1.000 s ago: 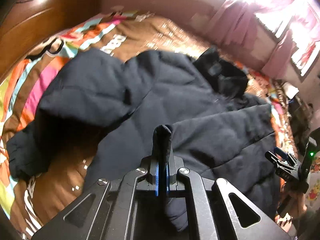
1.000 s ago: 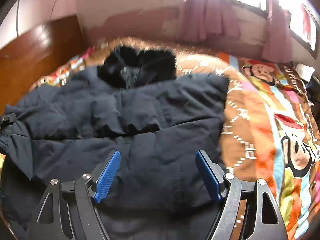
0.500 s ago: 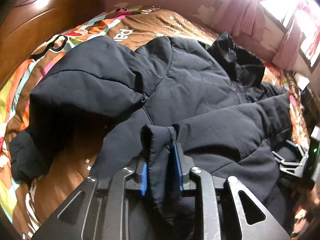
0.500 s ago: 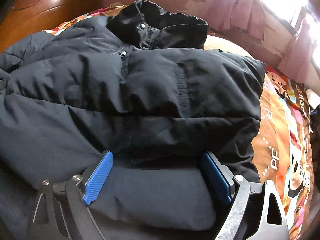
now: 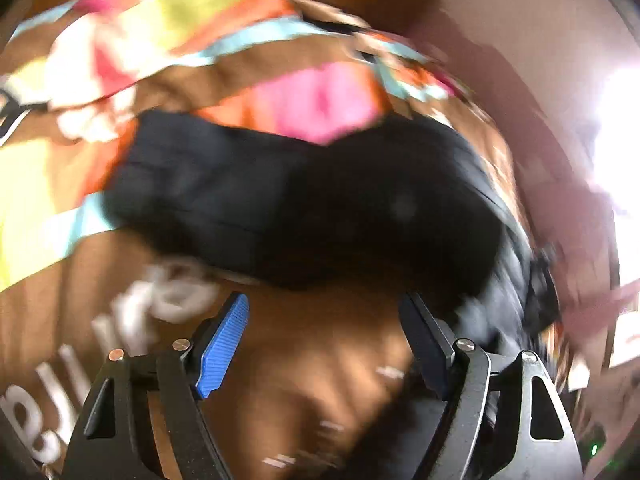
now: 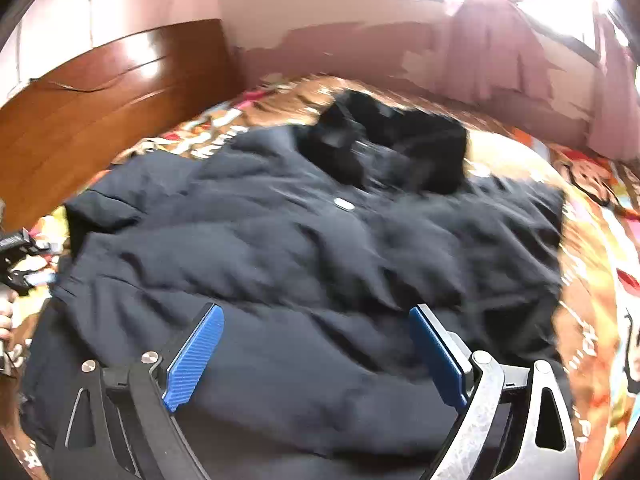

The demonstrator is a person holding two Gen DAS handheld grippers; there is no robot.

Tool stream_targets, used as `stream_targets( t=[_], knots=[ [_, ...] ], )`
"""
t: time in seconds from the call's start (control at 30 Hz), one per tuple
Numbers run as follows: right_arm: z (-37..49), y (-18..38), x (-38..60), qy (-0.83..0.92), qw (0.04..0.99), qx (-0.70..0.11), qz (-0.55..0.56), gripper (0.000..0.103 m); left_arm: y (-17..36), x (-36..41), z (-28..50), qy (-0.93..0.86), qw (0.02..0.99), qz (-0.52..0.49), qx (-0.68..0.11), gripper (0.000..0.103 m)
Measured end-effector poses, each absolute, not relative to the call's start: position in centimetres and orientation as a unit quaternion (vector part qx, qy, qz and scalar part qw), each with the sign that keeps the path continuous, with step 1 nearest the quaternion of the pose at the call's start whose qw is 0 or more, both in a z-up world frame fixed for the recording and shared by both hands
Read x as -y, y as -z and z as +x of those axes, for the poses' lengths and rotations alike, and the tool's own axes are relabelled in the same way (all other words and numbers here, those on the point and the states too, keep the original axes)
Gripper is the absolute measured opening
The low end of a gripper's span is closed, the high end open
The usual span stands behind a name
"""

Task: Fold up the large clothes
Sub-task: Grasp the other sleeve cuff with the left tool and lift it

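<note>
In the left wrist view, which is heavily blurred, the left tool (image 5: 324, 340) is seen spread wide with nothing held between its blue-padded fingers (image 5: 224, 346), and only the brown bedspread (image 5: 312, 364) with its white lettering is framed in the gap. A dark puffer jacket (image 5: 304, 204) is shown lying just beyond the fingertips on the bed, one bulky padded part stretched across the middle of the picture, with bright pink, orange and yellow patches of the bedspread visible behind it; whether the right-hand finger is touching the dark fabric beside it cannot be told through the blur. In the right wrist view, the right tool (image 6: 316, 354) is likewise seen fully spread and empty, held low above the jacket (image 6: 320, 248), whose lower part fills the space between the two blue pads (image 6: 194, 358); contact with the cloth cannot be made out. The jacket is spread broadly across the bed, its dark collar (image 6: 384, 148) bunched at the far end near the pink wall, with a small pale snap visible just below it. A wooden headboard (image 6: 112, 104) is seen at far left, pink curtains (image 6: 520, 40) under a bright window at upper right, and the left tool (image 6: 24, 264) at the jacket's left edge.
</note>
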State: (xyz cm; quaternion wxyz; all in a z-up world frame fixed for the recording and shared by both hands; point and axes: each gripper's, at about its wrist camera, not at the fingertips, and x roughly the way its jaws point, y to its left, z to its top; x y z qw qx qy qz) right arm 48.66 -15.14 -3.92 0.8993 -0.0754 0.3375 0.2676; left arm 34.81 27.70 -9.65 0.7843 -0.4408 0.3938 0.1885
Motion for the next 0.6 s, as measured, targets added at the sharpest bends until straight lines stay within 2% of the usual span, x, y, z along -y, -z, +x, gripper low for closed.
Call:
stream_targets(
  t=[0.23, 0.43, 0.47, 0.53, 0.6],
  knots=[
    [49.5, 3.6, 4.7, -0.313, 0.884, -0.334, -0.093, 0.094, 14.0, -35.3, 32.6, -0.251, 0.709, -0.553, -0.358, 0.072],
    [50.8, 4.1, -2.0, -0.319, 0.880, -0.341, -0.090, 0.094, 14.8, -37.3, 33.6, -0.253, 0.697, -0.568, -0.358, 0.069],
    [51.1, 4.3, -3.0, -0.316, 0.879, -0.345, -0.096, 0.094, 14.5, -37.5, 33.9, -0.258, 0.702, -0.556, -0.363, 0.064],
    [51.7, 4.6, -4.7, -0.301, 0.884, -0.342, -0.105, 0.094, 14.4, -37.7, 34.1, -0.282, 0.702, -0.536, -0.376, 0.039],
    [52.4, 4.9, -5.7, -0.293, 0.886, -0.343, -0.104, 0.094, 14.2, -38.0, 33.9, -0.296, 0.704, -0.528, -0.371, 0.029]
  ],
)
